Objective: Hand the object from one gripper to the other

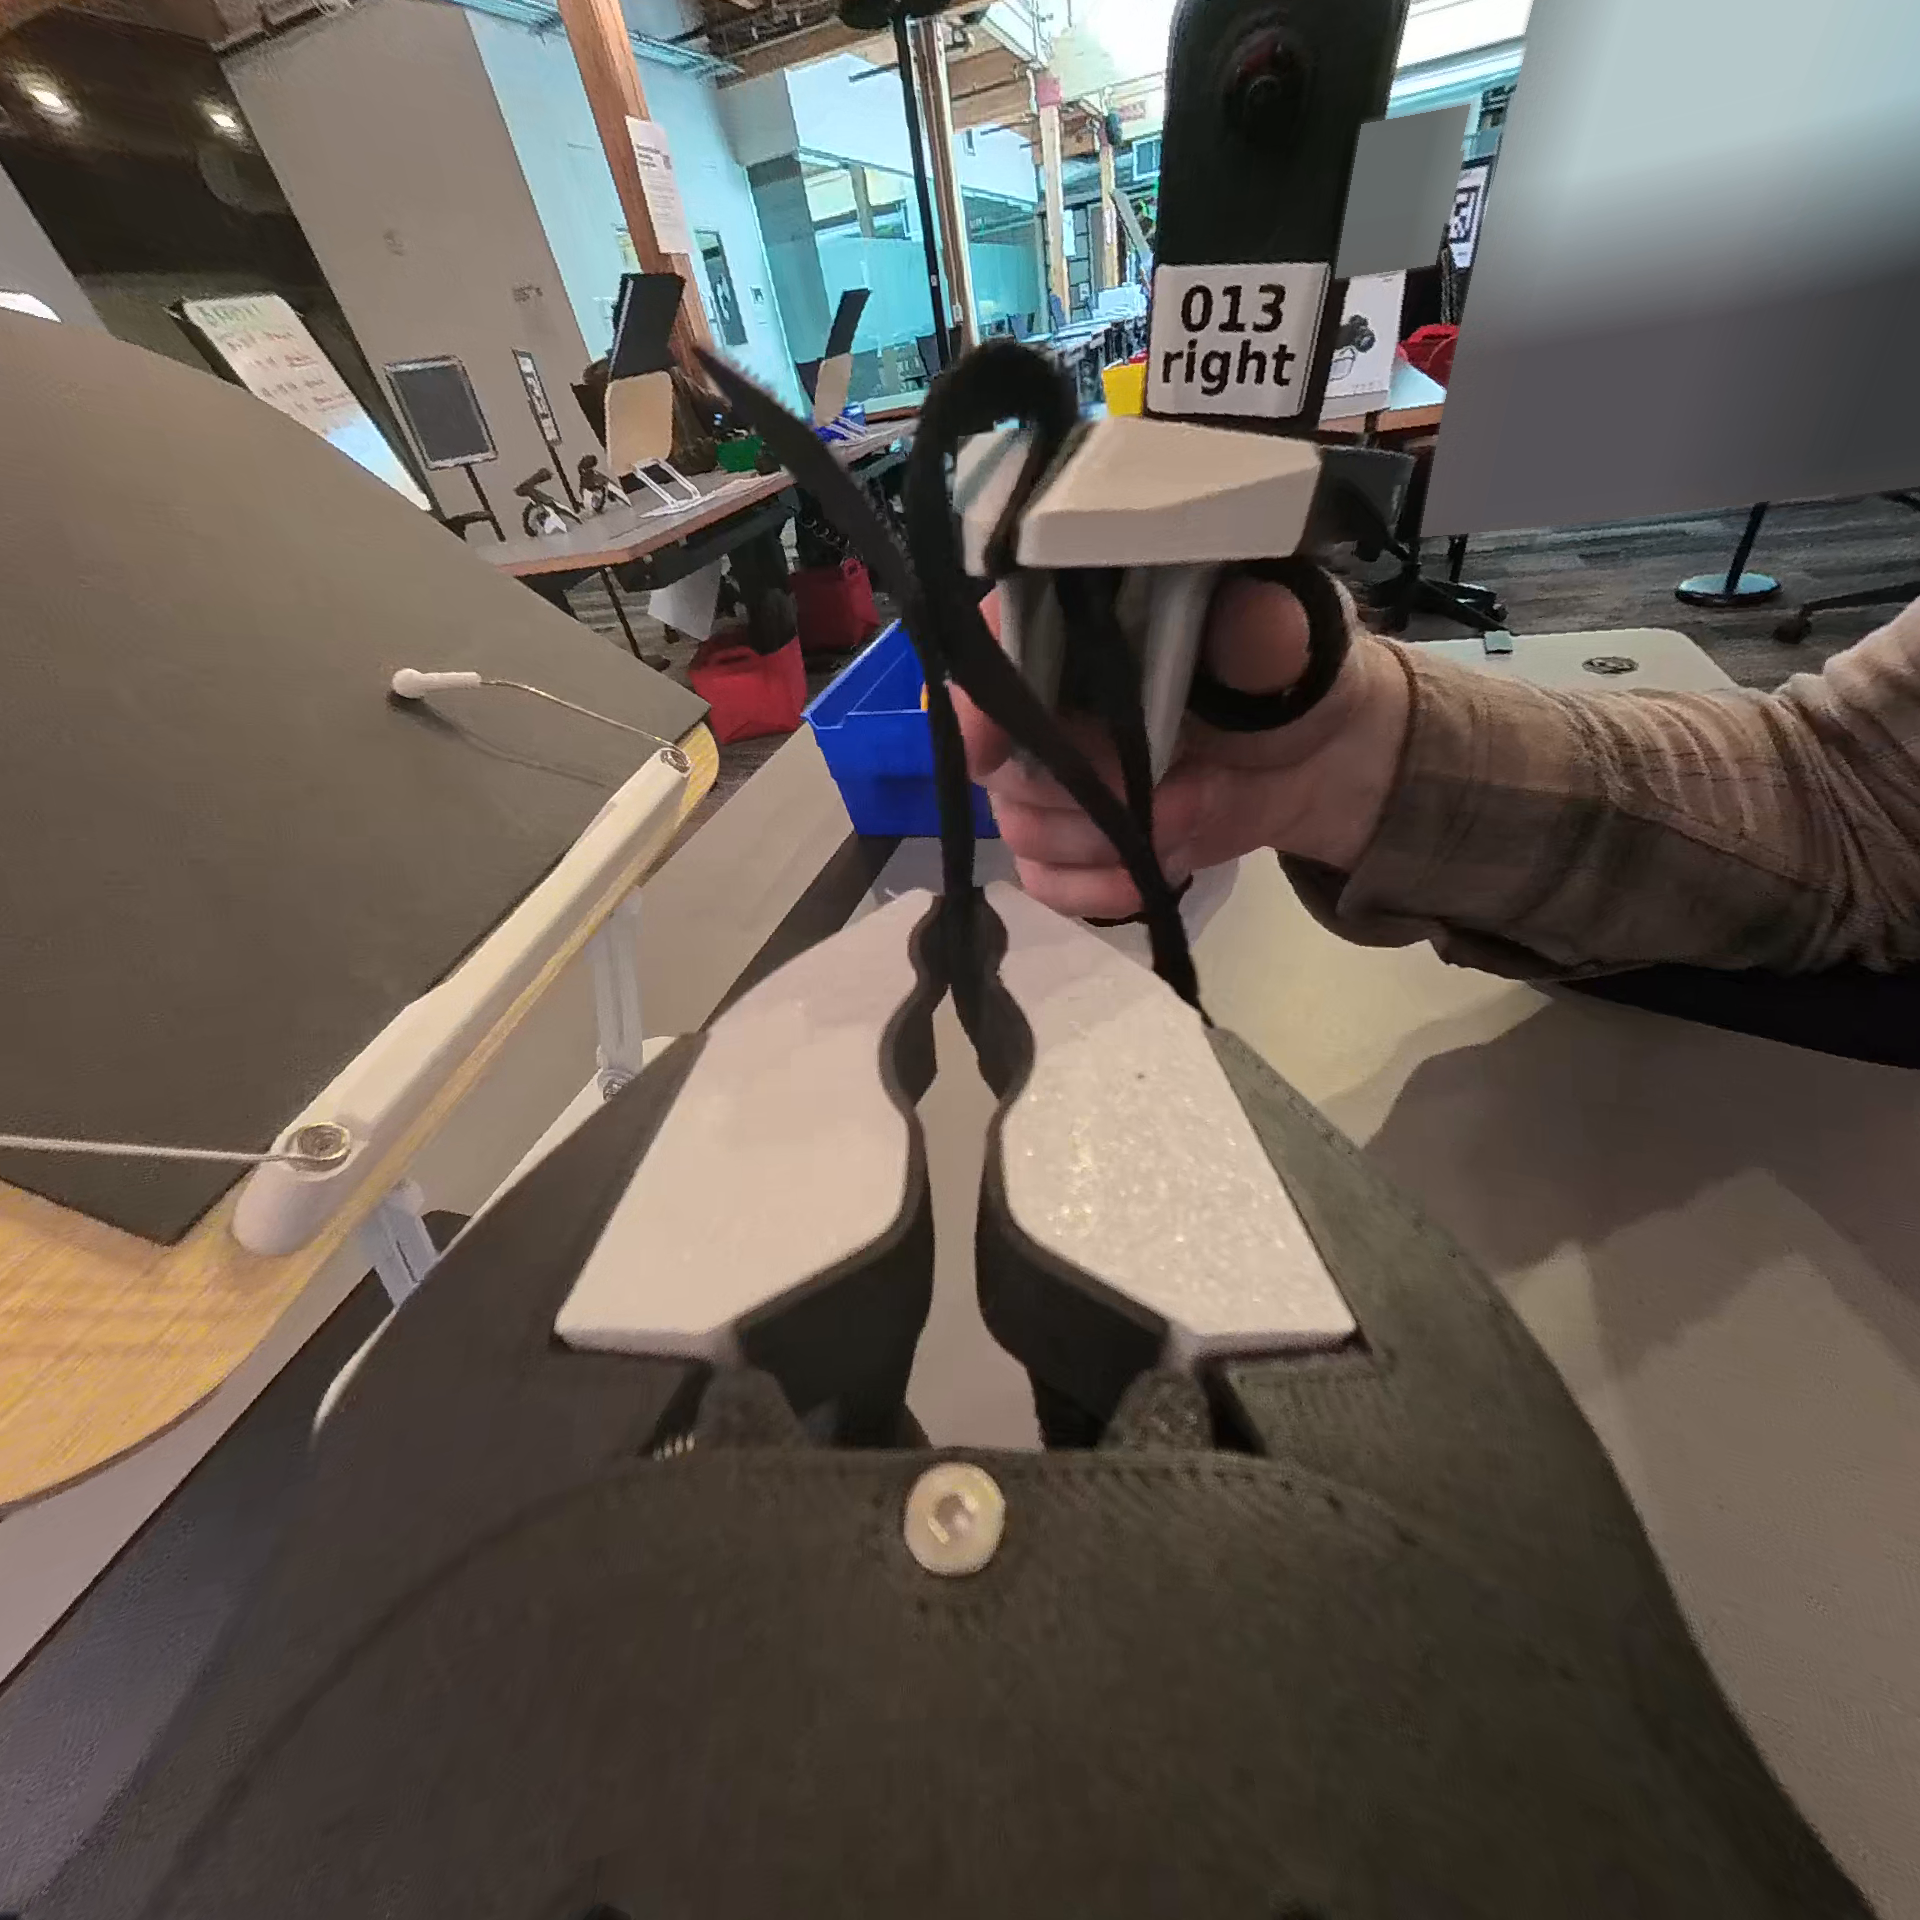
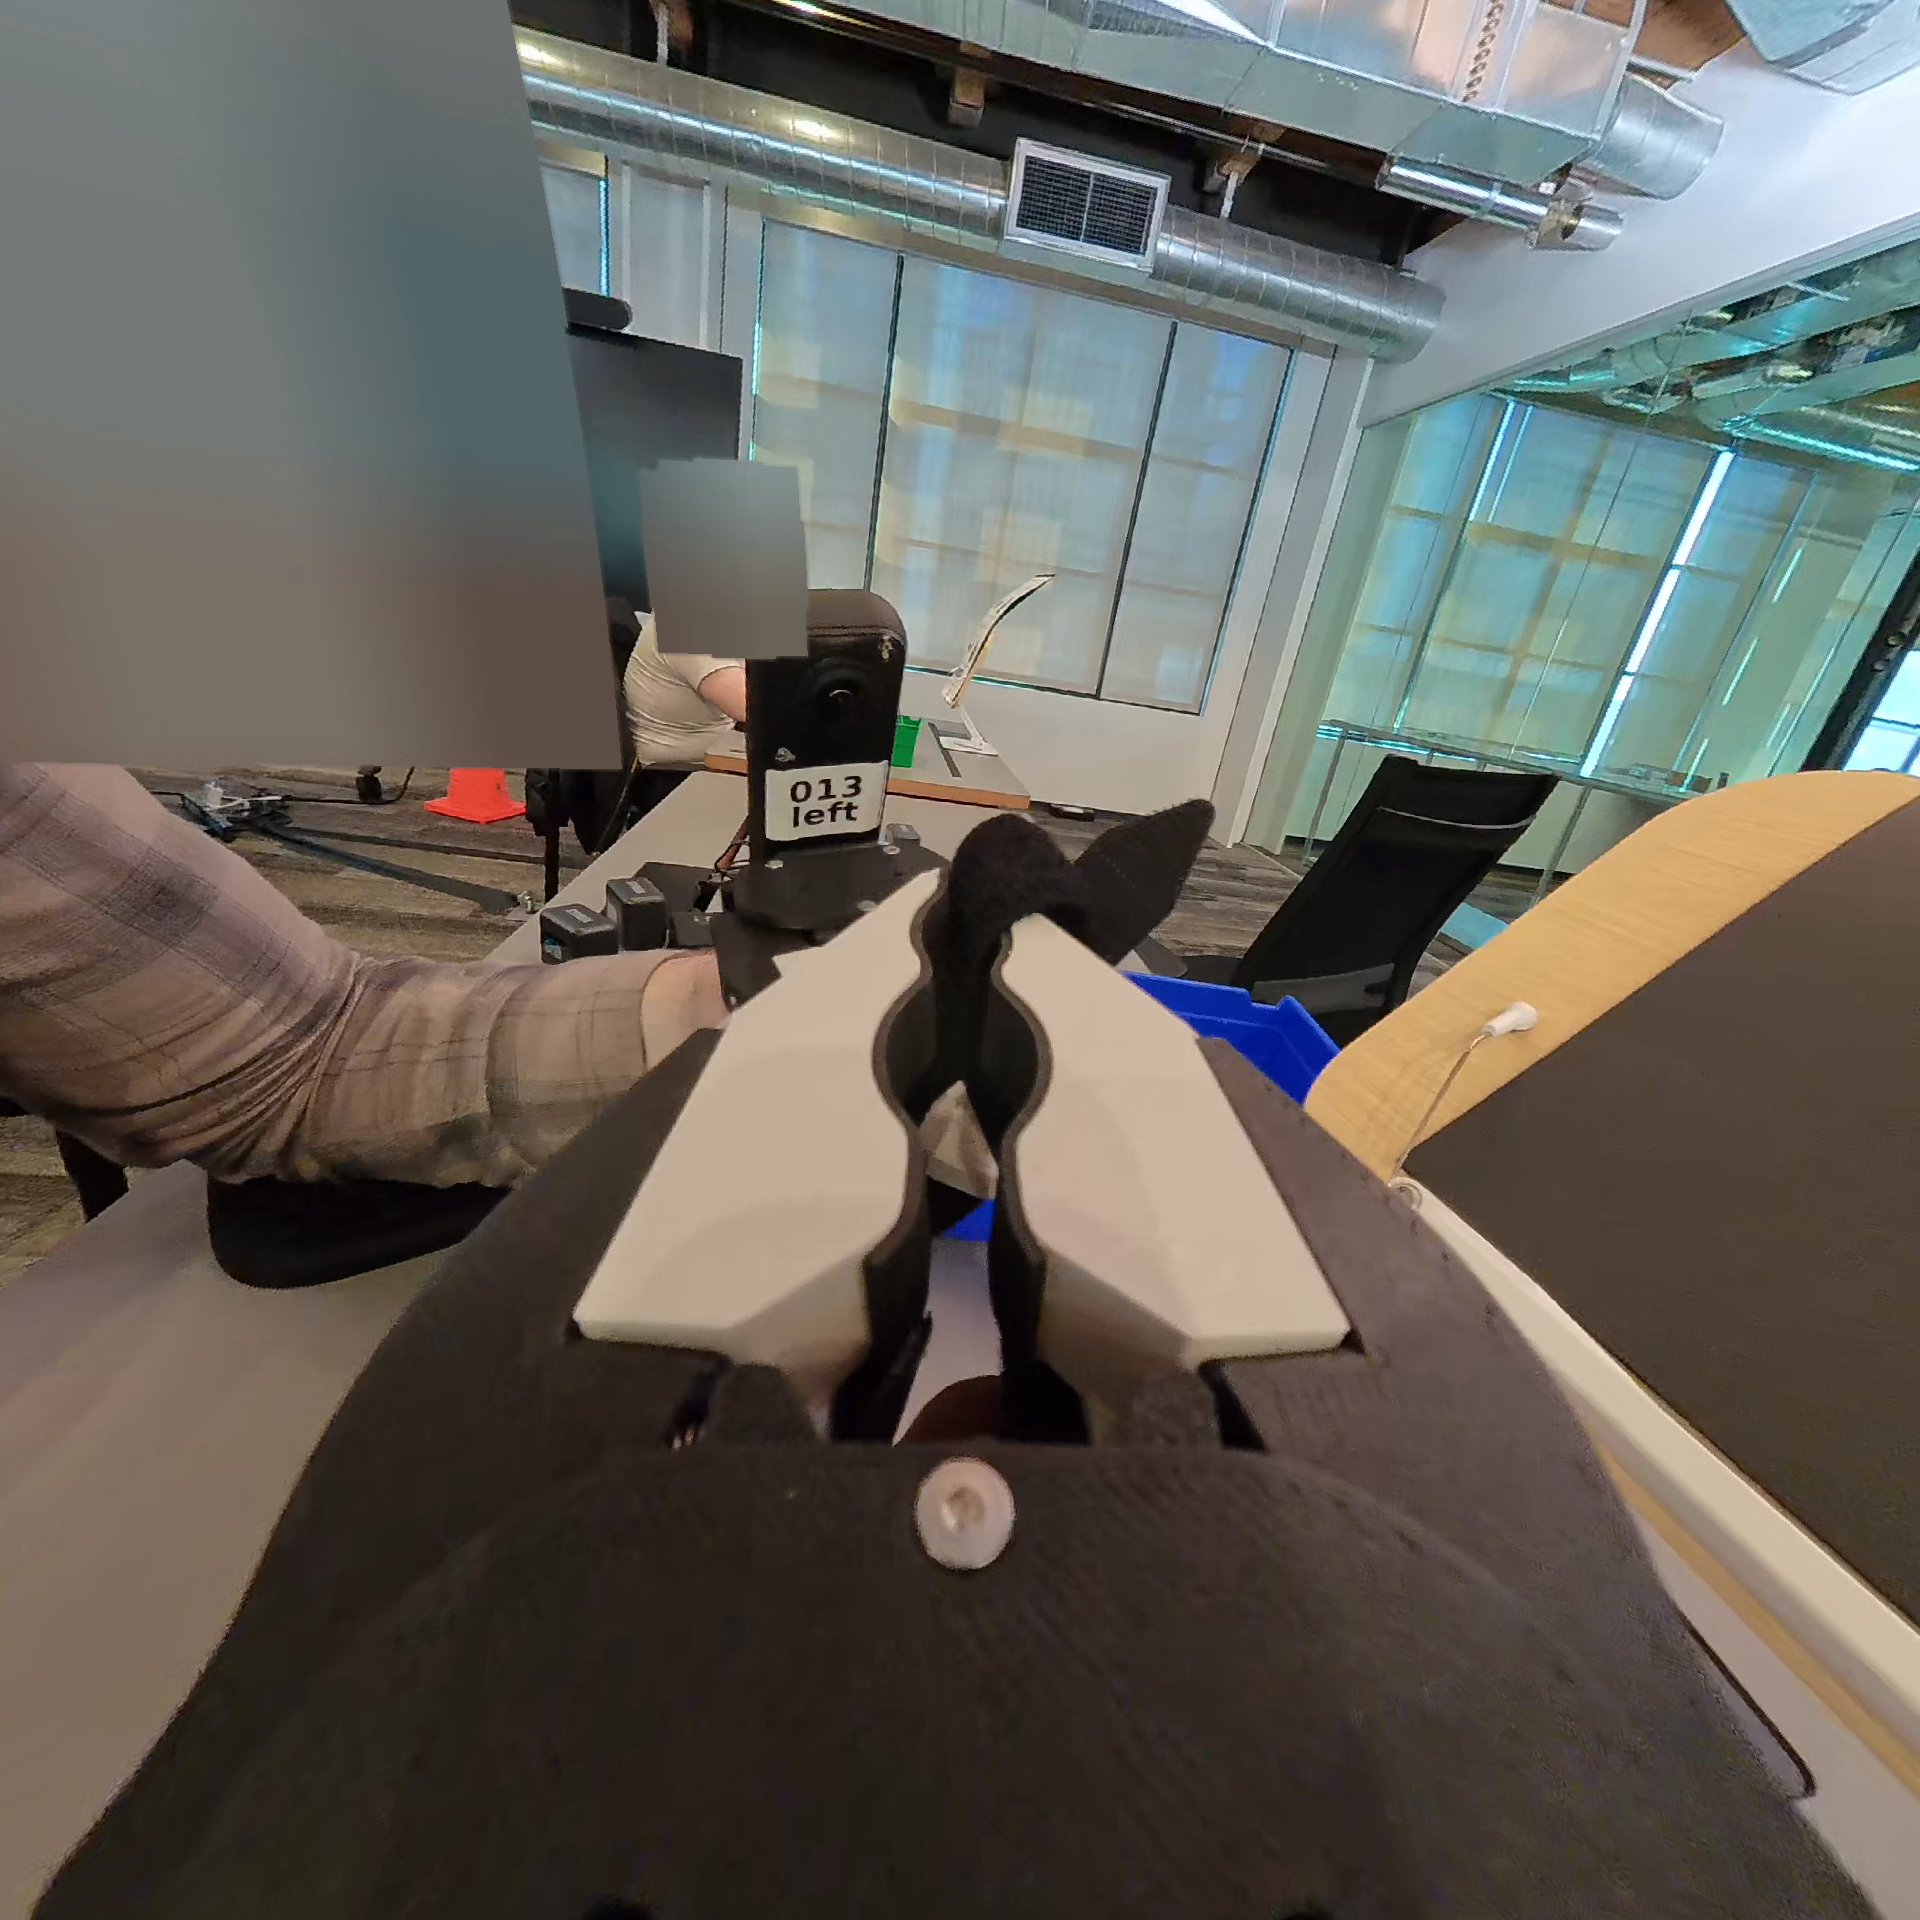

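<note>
A long black fabric strap [image 1: 940, 644] hangs between the two grippers. In the left wrist view my left gripper [image 1: 961, 951] is shut on the strap's lower part near the fingertips. The right gripper [image 1: 1023, 462] sits above it, held by a hand [image 1: 1247, 790], with the strap's loop pinched between its white fingers and a loose end sticking out to the left. In the right wrist view my right gripper [image 2: 971, 930] is shut on the strap [image 2: 1013, 862], which bulges out past the tips. The left gripper's camera mount [image 2: 826, 717] stands just beyond; its fingertips are hidden.
A tilted wooden board with a black panel on a white stand [image 1: 260, 727] [image 2: 1683, 1060] stands close beside the grippers. A blue bin [image 1: 883, 748] [image 2: 1247, 1023] sits just past them on the grey table [image 1: 1610, 1195]. A plaid sleeve [image 2: 260, 987] crosses the table. Across from one pair of fingers to the other is roughly 6 cm.
</note>
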A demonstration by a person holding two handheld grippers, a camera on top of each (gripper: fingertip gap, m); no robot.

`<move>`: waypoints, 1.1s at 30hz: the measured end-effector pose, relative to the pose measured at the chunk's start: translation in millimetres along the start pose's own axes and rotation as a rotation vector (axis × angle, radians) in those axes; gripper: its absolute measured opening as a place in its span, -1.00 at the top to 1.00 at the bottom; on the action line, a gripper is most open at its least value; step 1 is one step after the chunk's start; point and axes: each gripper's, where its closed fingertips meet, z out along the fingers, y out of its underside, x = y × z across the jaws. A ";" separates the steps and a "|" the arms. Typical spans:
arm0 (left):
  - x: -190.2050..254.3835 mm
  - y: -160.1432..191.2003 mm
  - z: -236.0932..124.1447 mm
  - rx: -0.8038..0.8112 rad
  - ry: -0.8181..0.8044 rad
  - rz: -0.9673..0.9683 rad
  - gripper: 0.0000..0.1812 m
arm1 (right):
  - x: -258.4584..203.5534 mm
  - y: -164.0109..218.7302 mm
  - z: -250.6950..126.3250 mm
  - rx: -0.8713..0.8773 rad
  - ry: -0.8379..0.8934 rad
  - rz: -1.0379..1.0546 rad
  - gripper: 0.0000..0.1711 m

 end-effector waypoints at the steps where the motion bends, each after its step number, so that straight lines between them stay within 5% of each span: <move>1: -1.9 -2.2 -1.7 0.012 -0.010 -0.001 0.97 | 0.6 -0.3 -0.2 0.000 0.002 0.001 1.00; 8: -3.3 -20.6 -14.8 0.088 0.023 -0.040 0.48 | -1.1 2.4 0.7 -0.008 -0.010 0.001 1.00; 15: 8.0 -16.3 -8.8 0.034 0.043 0.031 0.31 | -5.9 4.7 3.6 -0.009 -0.033 0.012 1.00; 22: 24.3 0.4 10.4 -0.030 0.077 0.040 0.63 | -11.6 10.0 10.8 -0.008 -0.037 0.003 1.00; 25: 29.4 3.2 11.3 -0.030 0.117 0.019 0.97 | -10.3 7.2 8.9 0.002 -0.036 0.004 1.00; 30: 33.4 1.1 7.8 -0.020 0.175 -0.037 0.98 | -8.6 6.2 4.9 -0.002 -0.039 -0.005 1.00; 33: 29.9 -8.8 0.8 0.032 0.200 -0.110 0.98 | -12.3 10.7 -3.1 -0.095 -0.084 -0.036 0.67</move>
